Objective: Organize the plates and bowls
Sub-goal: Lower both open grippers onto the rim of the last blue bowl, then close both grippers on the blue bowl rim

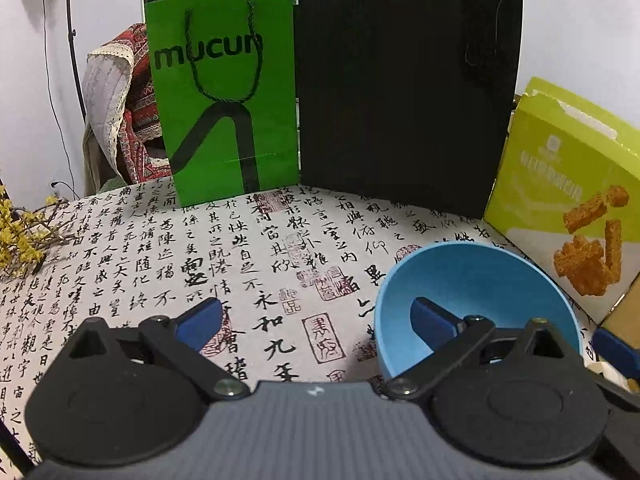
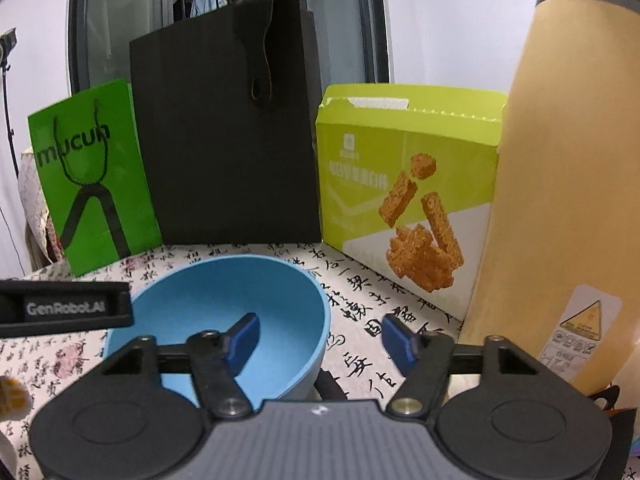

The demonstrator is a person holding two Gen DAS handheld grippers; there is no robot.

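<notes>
One blue bowl (image 2: 224, 320) sits upright on the worktop (image 1: 248, 264), which is covered by a cloth printed with black calligraphy, and it serves as the landmark here. In the right wrist view the right gripper (image 2: 320, 340) straddles the bowl's right-hand wall: one of its blue fingers (image 2: 244, 342) reaches inside the bowl, the other is outside over the cloth, and the rim passes between them. The gap between these fingers is moderate, and neither pad presses on the wall. In the left wrist view the left gripper (image 1: 316, 320) stands with its fingers spread wide; the right-hand finger (image 1: 434, 322) shows in front of the bowl's hollow, while the other hovers over bare cloth well to the left of the bowl, and nothing is gripped. Behind the bowl stand a green paper bag (image 2: 92, 176) and a black bag (image 2: 224, 140); behind it to the right is a yellow-green snack box (image 2: 404, 184), with a tall tan object (image 2: 568, 184) further right.
</notes>
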